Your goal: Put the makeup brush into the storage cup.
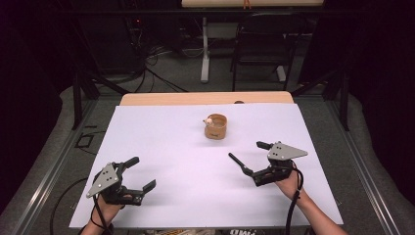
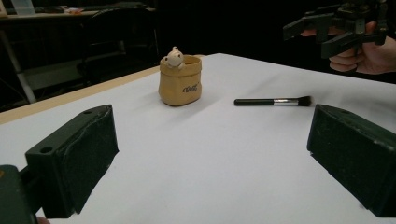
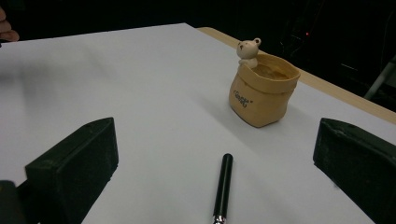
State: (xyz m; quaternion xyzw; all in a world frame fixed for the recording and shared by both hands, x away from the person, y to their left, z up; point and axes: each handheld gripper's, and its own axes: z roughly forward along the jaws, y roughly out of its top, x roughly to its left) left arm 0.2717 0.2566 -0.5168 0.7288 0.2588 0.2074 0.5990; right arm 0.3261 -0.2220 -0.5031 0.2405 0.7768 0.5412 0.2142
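A slim makeup brush (image 2: 273,101) lies flat on the white-covered desk (image 1: 161,142), directly in front of the right hand-held gripper (image 1: 248,157), with its black handle (image 3: 223,186) pointing toward a small tan pot (image 1: 216,126) shaped like a sack. A little bear figure (image 3: 247,51) peeks over the pot's rim. The pot stands upright farther back, apart from the brush.

Both tools are empty. The right hand-held gripper has its jaws spread wide, hovering over the brush; the left hand-held gripper (image 1: 142,174) sits well off to the side near the desk's front edge, jaws also wide apart and nothing between them.

The brush looks light and rigid along the handle — smooth, probably a bit slick, and thin enough to roll or skid if nudged from one side. The bristle tuft (image 2: 305,100) is soft and would splay under pressure, so it is a poor place to pinch. The best hold seems to be across the handle near the metal ferrule (image 2: 285,101), jaws square to its length. The pot looks ceramic — heavier, hard and likely chippable.
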